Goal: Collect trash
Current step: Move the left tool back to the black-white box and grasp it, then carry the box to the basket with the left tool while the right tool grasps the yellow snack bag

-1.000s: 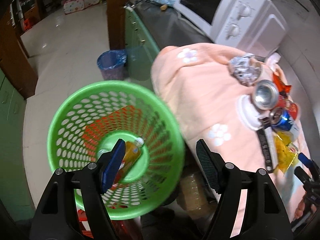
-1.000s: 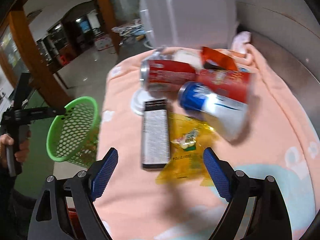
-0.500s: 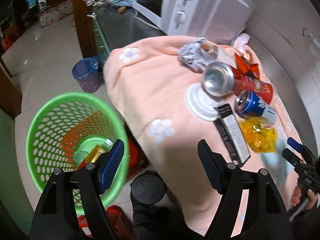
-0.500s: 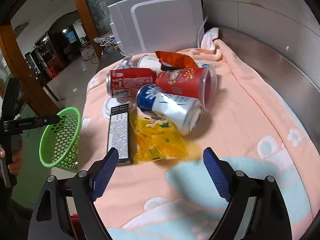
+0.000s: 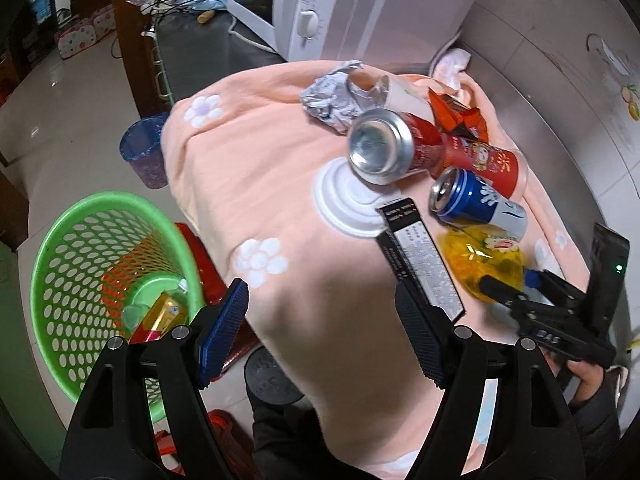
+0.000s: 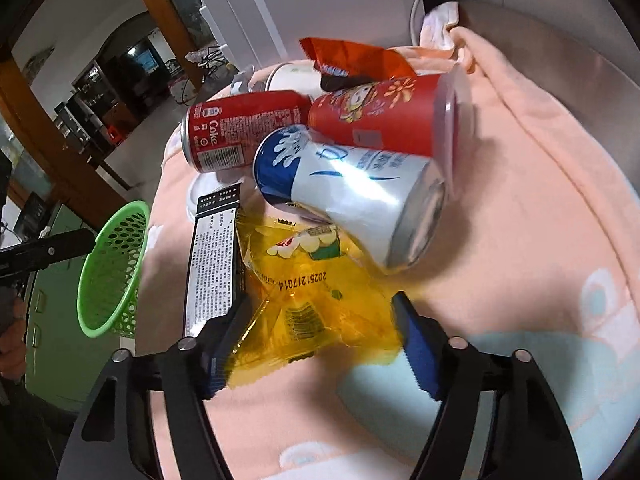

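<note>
Now the right tool (image 6: 316, 344), closing, straddles the yellow wrapper (image 6: 312, 300); left tool (image 5: 320, 332) gapes, empty.

From the left wrist we look steeply down over the peach fleece blanket (image 5: 248, 184) and green perforated plastic basket (image 5: 80, 248). From the right wrist we sit close above the yellow crinkled wrapper (image 6: 304, 292); both views share them.

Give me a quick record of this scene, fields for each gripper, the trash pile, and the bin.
right gripper: jaws just been closing around yellow snack bag; firm grip not yet clear
left gripper: open, empty
pile on peach blanket: red Coke can, blue-white can, black box
green basket: on floor, holds some trash
</note>
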